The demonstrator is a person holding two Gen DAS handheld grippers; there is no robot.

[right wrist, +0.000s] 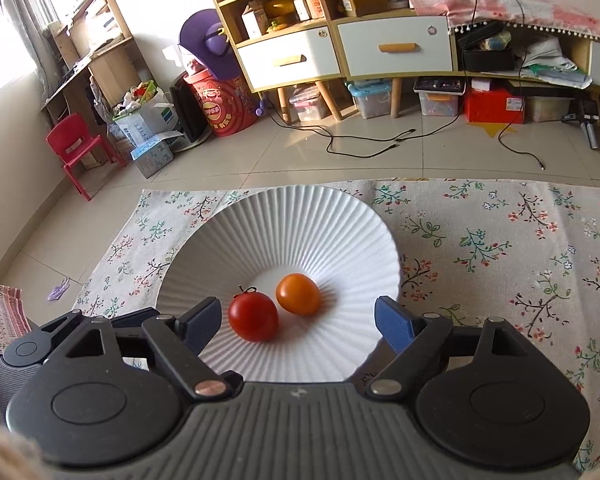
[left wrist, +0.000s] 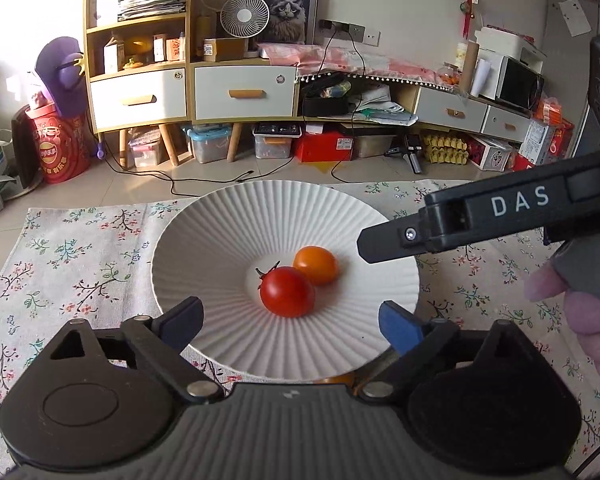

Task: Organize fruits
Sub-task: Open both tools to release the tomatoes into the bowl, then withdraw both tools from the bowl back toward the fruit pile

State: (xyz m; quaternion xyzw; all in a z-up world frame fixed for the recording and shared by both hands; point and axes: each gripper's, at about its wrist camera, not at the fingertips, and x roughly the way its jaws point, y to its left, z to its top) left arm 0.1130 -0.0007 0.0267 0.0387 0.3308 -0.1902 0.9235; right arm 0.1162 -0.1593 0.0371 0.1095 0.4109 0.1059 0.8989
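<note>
Bright daylight glares from the left; fisheye edges curve, focus sharp.

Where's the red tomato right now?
The red tomato sits near the middle of the white plate, touching the orange tomato just behind it to the right; both wrist views show it.

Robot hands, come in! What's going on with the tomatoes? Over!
Left gripper open, empty. Right gripper open, empty. Red tomato and orange tomato sit touching in the white plate. Nothing blocking them.
</note>
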